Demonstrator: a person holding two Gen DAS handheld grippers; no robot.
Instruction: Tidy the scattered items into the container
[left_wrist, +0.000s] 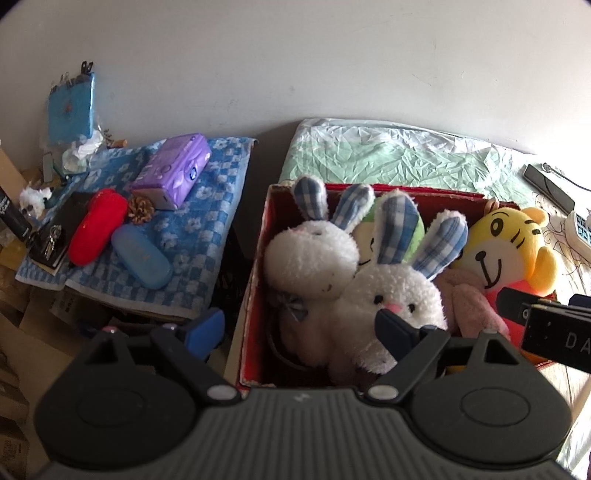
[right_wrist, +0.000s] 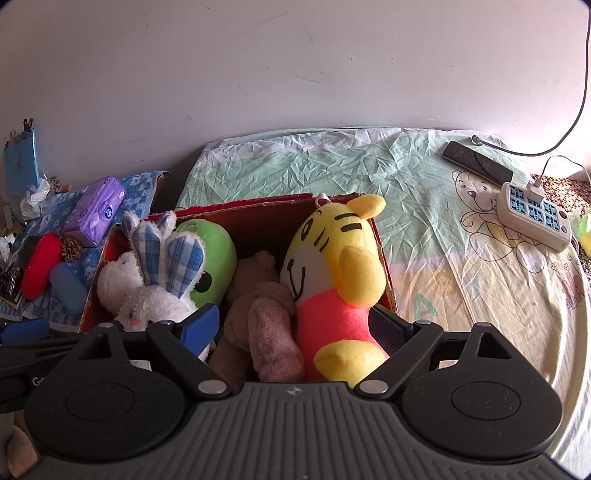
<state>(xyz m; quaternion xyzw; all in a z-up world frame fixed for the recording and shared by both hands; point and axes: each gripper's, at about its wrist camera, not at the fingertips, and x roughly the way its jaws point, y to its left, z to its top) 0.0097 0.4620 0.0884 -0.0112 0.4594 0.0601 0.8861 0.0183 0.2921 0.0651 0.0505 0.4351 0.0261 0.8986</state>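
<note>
Two white rabbits (left_wrist: 351, 291), a yellow tiger (right_wrist: 332, 266) and a pink toy (right_wrist: 271, 328) sit in the red box (left_wrist: 255, 295) on the bed (right_wrist: 424, 229). My left gripper (left_wrist: 299, 328) and right gripper (right_wrist: 295, 328) hang above it, jaws spread, gripping nothing.

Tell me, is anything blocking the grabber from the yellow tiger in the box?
Nothing visible is. The right gripper hangs open just above the red box, and the yellow tiger sits right between its fingers, on top and uncovered. A pink plush only leans beside it.
</note>
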